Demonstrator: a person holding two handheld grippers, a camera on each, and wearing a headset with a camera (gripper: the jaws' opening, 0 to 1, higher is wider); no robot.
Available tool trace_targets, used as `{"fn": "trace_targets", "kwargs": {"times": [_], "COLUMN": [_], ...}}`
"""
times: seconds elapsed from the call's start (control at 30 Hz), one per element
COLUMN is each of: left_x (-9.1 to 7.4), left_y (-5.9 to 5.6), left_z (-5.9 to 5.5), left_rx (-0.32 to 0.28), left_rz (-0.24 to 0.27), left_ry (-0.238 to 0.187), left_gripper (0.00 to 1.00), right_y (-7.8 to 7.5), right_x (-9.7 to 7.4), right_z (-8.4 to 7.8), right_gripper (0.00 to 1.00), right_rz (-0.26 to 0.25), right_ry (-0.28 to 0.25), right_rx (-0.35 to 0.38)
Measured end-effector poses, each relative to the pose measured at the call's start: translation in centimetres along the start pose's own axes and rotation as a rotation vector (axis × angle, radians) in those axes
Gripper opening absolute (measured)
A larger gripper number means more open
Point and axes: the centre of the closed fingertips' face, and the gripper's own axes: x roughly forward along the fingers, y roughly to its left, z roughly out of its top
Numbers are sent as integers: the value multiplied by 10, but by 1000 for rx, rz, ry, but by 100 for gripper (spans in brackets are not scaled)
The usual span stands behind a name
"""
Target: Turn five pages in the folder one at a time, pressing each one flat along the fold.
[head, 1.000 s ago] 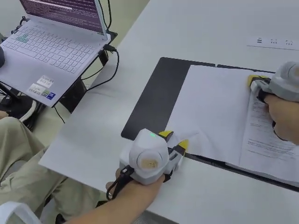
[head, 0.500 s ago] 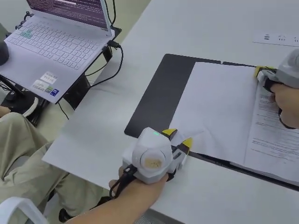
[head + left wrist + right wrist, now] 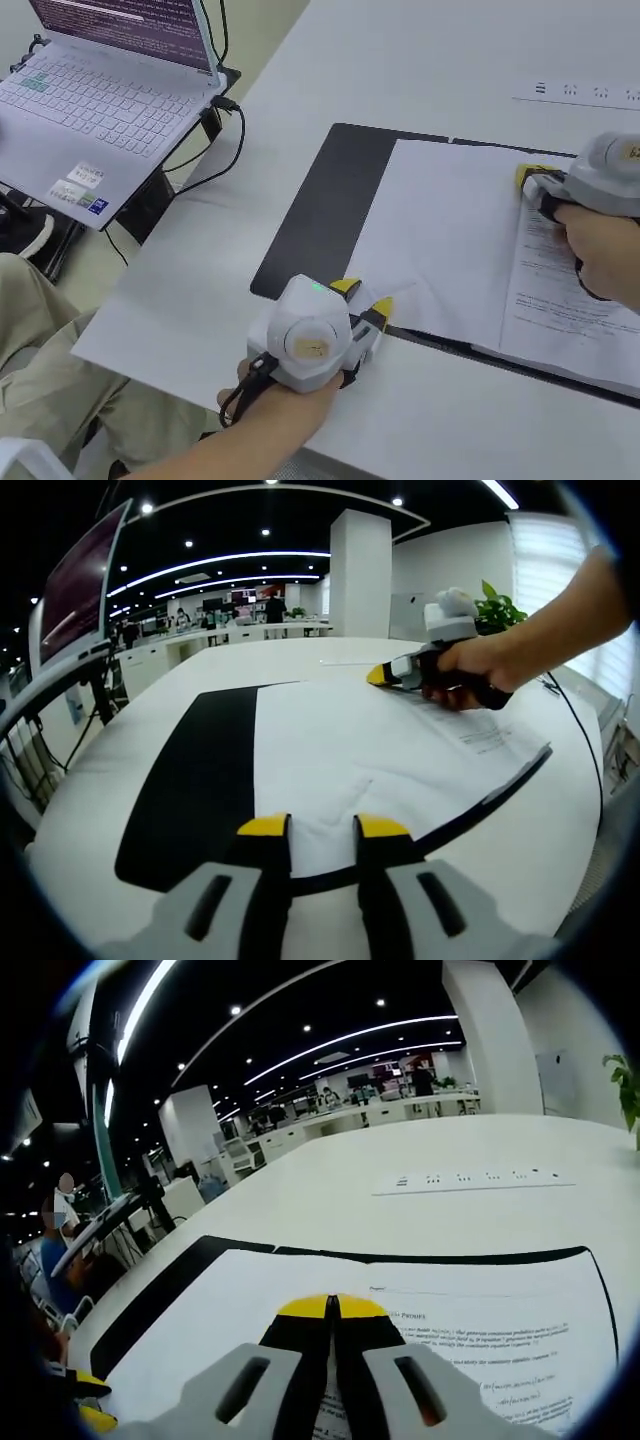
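Observation:
A black folder (image 3: 320,210) lies open on the white table. A blank turned page (image 3: 440,230) covers its left half and a printed page (image 3: 570,300) lies on the right. My left gripper (image 3: 365,298) sits at the blank page's near left corner; in its own view the yellow-tipped jaws (image 3: 322,827) stand a little apart over the page edge, open. My right gripper (image 3: 528,180) rests on the fold near the far end, jaws shut (image 3: 330,1305) and tips down on the paper. It also appears in the left gripper view (image 3: 385,675), held by a hand.
An open laptop (image 3: 100,110) stands on a lower stand at the left, with a black cable (image 3: 215,150) hanging by the table's edge. A white power strip (image 3: 580,93) lies beyond the folder. My knee is below the table's near left corner.
The picture shifts with my head. Both grippers keep nearly the same places on the folder; the right one slid slightly along the fold and back.

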Motion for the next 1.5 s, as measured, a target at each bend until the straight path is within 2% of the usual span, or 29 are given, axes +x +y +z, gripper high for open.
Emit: {"fn": "trace_targets", "kwargs": {"times": [0.27,0.53,0.8,1.2,1.5], "left_x": [0,-1,-1,-1,-1], "left_y": [0,-1,-1,-1,-1], "left_z": [0,0,0,0,1], "left_rx": [-1,6,18,16,15], "left_rz": [0,-2,-7,-6,-6], "left_ry": [7,15,23,25,26], "left_gripper": [24,23,23,23,23], "right_y": [14,26,35,55,63], "right_x": [-17,-37,-57,-90,-107], "right_z": [-14,-26,-39,-62,-77], "right_gripper": [0,0,0,0,0], "right_rz": [34,52,60,83,104], "right_ry": [11,7,29,46,79], "right_rx": [-12,10,4,14,0]}}
